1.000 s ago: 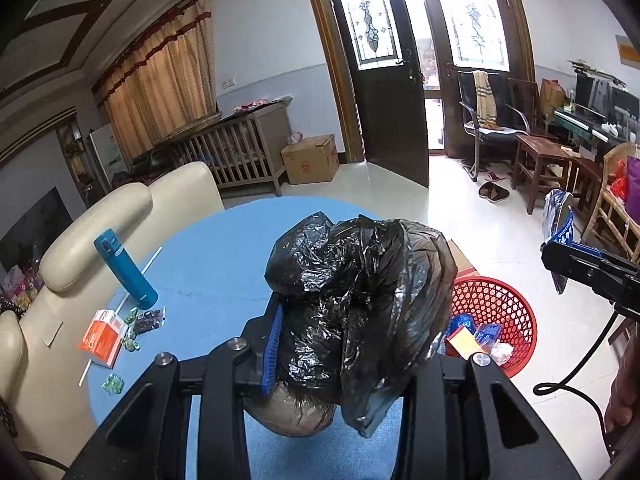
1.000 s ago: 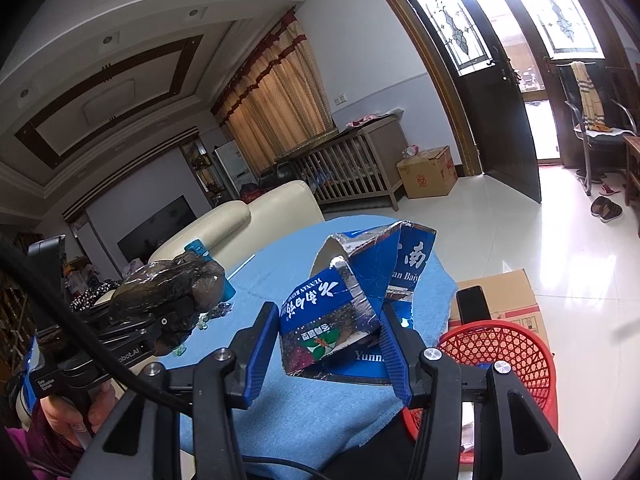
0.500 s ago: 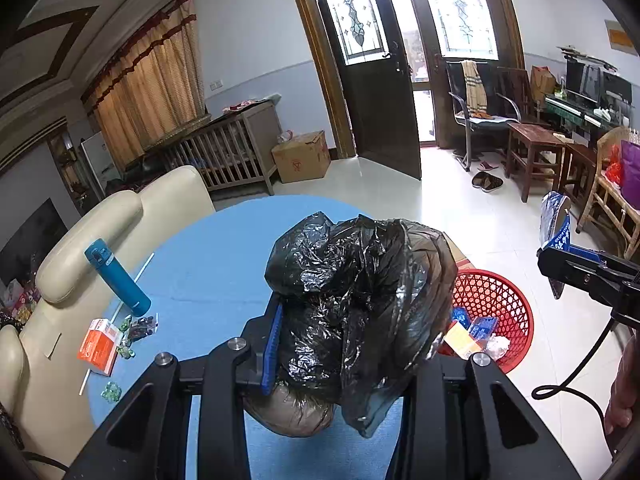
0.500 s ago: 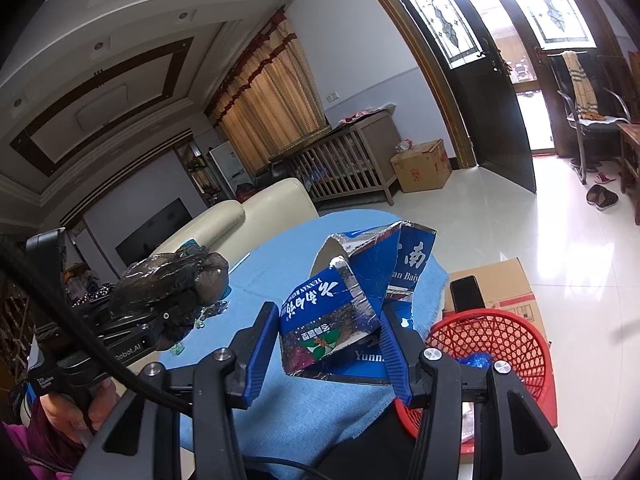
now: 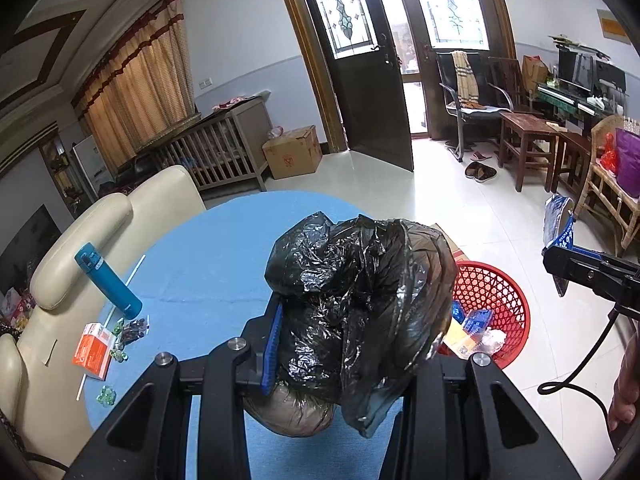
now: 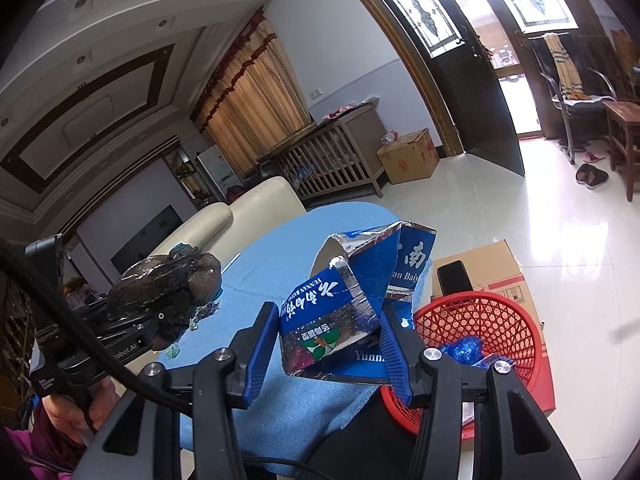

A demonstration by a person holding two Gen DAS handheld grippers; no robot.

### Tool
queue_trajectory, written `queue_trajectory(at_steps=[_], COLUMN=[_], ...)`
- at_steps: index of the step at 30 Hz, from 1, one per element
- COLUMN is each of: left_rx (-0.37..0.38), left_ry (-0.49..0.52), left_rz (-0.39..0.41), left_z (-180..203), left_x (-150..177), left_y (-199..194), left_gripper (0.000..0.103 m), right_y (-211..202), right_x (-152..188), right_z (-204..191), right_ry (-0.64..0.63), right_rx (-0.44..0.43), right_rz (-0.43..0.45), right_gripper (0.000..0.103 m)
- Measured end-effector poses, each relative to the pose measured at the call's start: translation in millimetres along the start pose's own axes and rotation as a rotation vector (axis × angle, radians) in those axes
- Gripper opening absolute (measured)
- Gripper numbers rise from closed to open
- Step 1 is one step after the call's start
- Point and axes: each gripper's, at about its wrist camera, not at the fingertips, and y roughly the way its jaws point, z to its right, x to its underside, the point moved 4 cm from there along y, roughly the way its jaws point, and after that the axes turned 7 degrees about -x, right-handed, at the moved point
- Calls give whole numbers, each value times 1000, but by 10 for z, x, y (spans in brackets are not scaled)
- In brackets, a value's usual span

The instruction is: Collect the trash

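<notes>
A crumpled black plastic bag (image 5: 360,300) is clamped in the left tongs (image 5: 348,344) above the blue-covered bench (image 5: 208,272). A torn blue and silver carton (image 6: 344,308) is gripped between the blue pads of the right tongs (image 6: 332,344), at the bench edge and just beside the red basket (image 6: 500,320) on the floor, in which wrappers are already seen. A teal flask (image 5: 108,280), an orange box (image 5: 93,346) and small green candies (image 5: 107,390) are left on the bench.
</notes>
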Motion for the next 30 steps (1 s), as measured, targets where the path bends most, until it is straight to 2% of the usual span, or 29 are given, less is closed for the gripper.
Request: queue_trajectory(at_steps=[30], left_rx=[54], left_ry=[135], left_rz=[-2], left_z=[304], left_x=[-36], left_y=[152], left_gripper=[38], right_y=[-228], right_x=[96], right_z=[462], right_ry=[100], right_rx=[26], right_rz=[17], right_gripper=[53])
